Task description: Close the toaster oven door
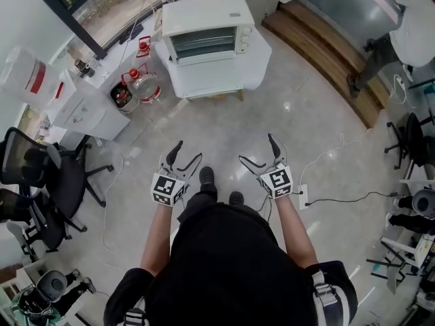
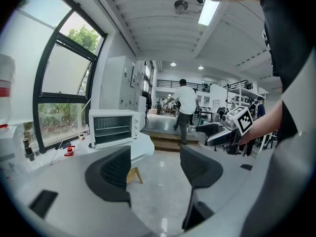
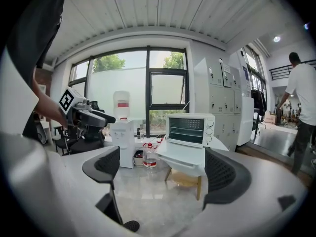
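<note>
A white toaster oven (image 1: 207,29) stands on a white-draped table (image 1: 217,77) across the floor ahead of me. Its front shows the wire racks, and the door seems folded down. It also shows in the left gripper view (image 2: 112,127) and the right gripper view (image 3: 190,130), well out of reach. My left gripper (image 1: 188,150) and right gripper (image 1: 256,148) are held side by side at waist height over the floor. Both point toward the oven. The jaws of each stand open with nothing between them (image 2: 157,163) (image 3: 163,172).
Water jugs (image 1: 146,87) and a bin sit left of the table beside a white dispenser (image 1: 78,104). Black office chairs (image 1: 47,175) stand at the left. Wooden steps (image 1: 326,53) run at the right. A cable and power strip (image 1: 302,197) lie by my right foot. A person (image 2: 186,107) stands far back.
</note>
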`<act>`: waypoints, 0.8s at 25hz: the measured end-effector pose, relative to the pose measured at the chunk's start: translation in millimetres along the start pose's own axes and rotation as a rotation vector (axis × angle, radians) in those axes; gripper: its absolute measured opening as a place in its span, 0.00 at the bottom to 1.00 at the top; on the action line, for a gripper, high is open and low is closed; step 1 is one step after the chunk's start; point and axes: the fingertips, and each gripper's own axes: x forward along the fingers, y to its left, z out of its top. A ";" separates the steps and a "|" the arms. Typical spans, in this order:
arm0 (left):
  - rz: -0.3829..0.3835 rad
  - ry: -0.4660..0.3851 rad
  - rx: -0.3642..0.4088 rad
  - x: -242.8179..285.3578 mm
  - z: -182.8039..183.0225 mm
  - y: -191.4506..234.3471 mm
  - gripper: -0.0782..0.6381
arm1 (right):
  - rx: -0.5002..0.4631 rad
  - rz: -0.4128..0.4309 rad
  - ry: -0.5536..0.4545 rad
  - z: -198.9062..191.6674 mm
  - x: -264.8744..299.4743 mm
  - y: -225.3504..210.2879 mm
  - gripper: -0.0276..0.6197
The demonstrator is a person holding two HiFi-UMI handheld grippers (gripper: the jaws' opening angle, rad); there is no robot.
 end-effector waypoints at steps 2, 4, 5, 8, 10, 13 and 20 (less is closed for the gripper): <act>-0.013 0.002 -0.002 6.9 1.3 11.0 0.52 | 0.006 -0.011 0.004 2.2 9.9 -2.7 0.87; -0.026 0.005 -0.002 14.2 3.6 20.3 0.52 | 0.013 -0.023 0.008 4.7 18.5 -6.8 0.87; -0.033 0.006 -0.002 17.9 4.8 24.8 0.52 | 0.016 -0.030 0.010 6.1 22.7 -9.1 0.87; -0.056 0.009 0.002 27.9 6.1 39.2 0.52 | 0.021 -0.051 0.012 9.2 36.5 -13.8 0.87; -0.069 0.008 0.004 34.0 6.9 48.9 0.52 | 0.023 -0.064 0.015 10.5 45.0 -15.9 0.87; -0.086 0.006 0.008 43.0 10.7 61.9 0.52 | 0.019 -0.074 0.028 12.4 56.3 -17.5 0.87; -0.124 0.020 0.024 53.2 10.8 95.0 0.52 | 0.039 -0.114 0.038 13.8 86.7 -14.9 0.87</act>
